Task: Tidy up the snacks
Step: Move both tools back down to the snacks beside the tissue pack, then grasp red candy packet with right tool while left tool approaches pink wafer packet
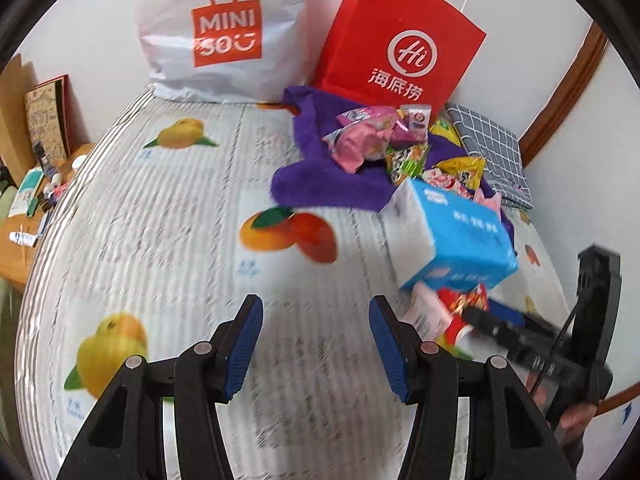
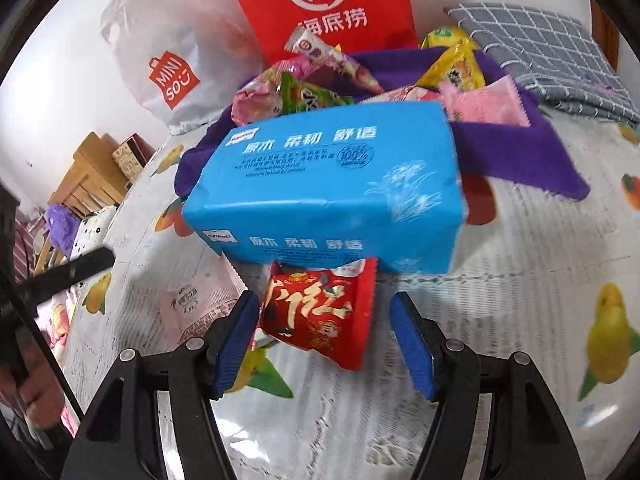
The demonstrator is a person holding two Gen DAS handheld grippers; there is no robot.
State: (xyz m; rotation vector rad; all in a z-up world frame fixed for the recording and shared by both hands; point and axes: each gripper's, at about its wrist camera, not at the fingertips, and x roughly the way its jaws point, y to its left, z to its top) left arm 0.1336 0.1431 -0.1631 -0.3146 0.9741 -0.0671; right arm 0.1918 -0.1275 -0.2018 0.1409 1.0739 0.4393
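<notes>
A red snack packet (image 2: 320, 312) with gold lettering lies between the fingers of my right gripper (image 2: 326, 340). The left pad (image 2: 236, 344) touches the packet; the right pad stands apart from it, so the jaws are open. Just beyond it sits a blue tissue pack (image 2: 328, 184). Behind that, several snack packets (image 2: 304, 80) are piled on a purple towel (image 2: 520, 148). In the left wrist view my left gripper (image 1: 316, 344) hangs open over the fruit-print bed sheet (image 1: 160, 220), with nothing between its fingers. The right gripper (image 1: 480, 310) and the red packet (image 1: 464, 304) show at its right.
A red paper bag (image 1: 400, 40) and a white Miniso bag (image 1: 224, 32) stand against the wall behind the pile. A grey checked cloth (image 1: 492, 152) lies at the right. A pale pink packet (image 2: 200, 304) lies left of the right gripper. A wooden bedside table (image 1: 24, 240) holds small items.
</notes>
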